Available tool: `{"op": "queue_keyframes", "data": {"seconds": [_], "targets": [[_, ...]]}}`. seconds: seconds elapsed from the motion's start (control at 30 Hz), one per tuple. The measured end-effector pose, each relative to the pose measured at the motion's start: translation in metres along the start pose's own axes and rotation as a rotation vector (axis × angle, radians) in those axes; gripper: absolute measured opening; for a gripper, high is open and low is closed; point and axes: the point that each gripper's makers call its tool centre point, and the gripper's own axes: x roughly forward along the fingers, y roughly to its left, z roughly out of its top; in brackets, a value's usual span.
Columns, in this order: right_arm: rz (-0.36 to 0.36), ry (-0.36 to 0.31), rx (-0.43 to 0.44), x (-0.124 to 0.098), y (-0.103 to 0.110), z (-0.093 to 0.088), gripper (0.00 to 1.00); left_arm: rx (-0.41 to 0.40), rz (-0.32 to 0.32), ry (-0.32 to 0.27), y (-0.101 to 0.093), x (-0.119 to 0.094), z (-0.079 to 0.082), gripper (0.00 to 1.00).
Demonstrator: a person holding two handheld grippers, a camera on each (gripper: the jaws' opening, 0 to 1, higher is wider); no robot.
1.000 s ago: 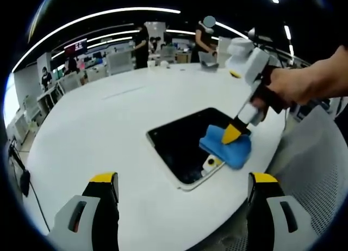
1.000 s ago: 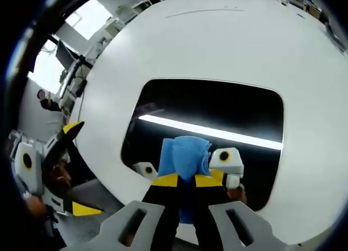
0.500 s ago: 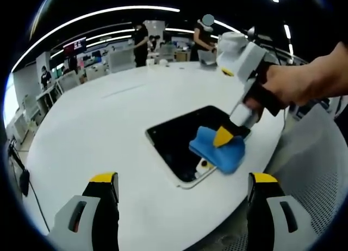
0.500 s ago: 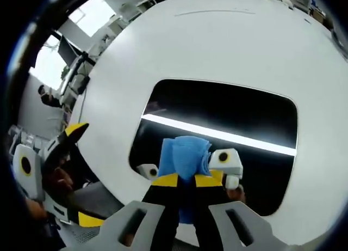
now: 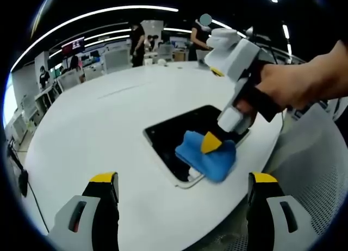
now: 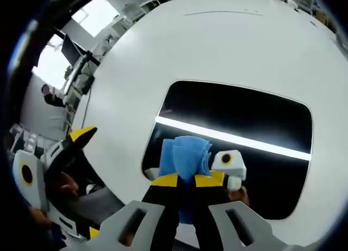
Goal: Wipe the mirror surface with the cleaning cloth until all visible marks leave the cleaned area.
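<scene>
A dark rectangular mirror [image 5: 185, 136] [image 6: 239, 120] with a pale rim lies flat on the white round table [image 5: 98, 126] [image 6: 217, 44]. A blue cleaning cloth [image 5: 204, 153] [image 6: 185, 155] is pressed on the mirror's near corner. My right gripper [image 6: 184, 180] is shut on the cloth; in the left gripper view it [image 5: 211, 145] comes down from the right, held by a hand. My left gripper [image 5: 182, 188] hangs open over the table's near edge, apart from the mirror, with nothing between its jaws. In the right gripper view the left gripper [image 6: 60, 158] shows at the left. The mirror reflects a bright ceiling light.
The table's edge [image 5: 255, 169] runs close beside the mirror, with a grey perforated chair [image 5: 321, 175] beyond it. People [image 5: 136, 41] and desks stand far behind the table. A dark cable [image 5: 22, 175] hangs at the left.
The right gripper has slid the cloth across the mirror toward its near corner, leftward in the left gripper view. The left gripper stays where it was.
</scene>
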Motion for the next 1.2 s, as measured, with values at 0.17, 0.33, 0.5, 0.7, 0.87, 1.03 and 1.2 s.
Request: {"op": "queue_keyframes", "data": {"seconds": [0.17,0.33,0.5,0.7,0.87,1.03,1.2], "targets": [[0.003,-0.004,-0.013,0.002,0.004,0.001,0.03,-0.014,0.010,-0.005,0.002,-0.001,0.001,0.99],[0.001,-0.010,-0.020,0.002,0.006,0.002,0.03,0.001,0.005,0.000,0.001,-0.001,0.000,0.99],[0.010,-0.013,-0.023,0.004,0.011,0.004,0.03,0.003,0.005,-0.001,0.001,-0.001,0.000,0.99],[0.018,-0.015,-0.030,0.006,0.018,0.006,0.03,-0.003,0.009,0.002,0.002,-0.001,-0.001,0.99],[0.022,-0.018,-0.044,0.009,0.022,0.008,0.03,-0.003,0.009,-0.002,0.001,-0.001,0.000,0.99],[0.025,-0.015,-0.046,0.010,0.022,0.009,0.03,-0.012,0.012,-0.011,0.002,-0.002,0.002,0.99],[0.034,-0.029,-0.049,0.012,0.026,0.011,0.03,-0.032,0.009,-0.005,0.002,-0.002,0.002,1.00]]}}
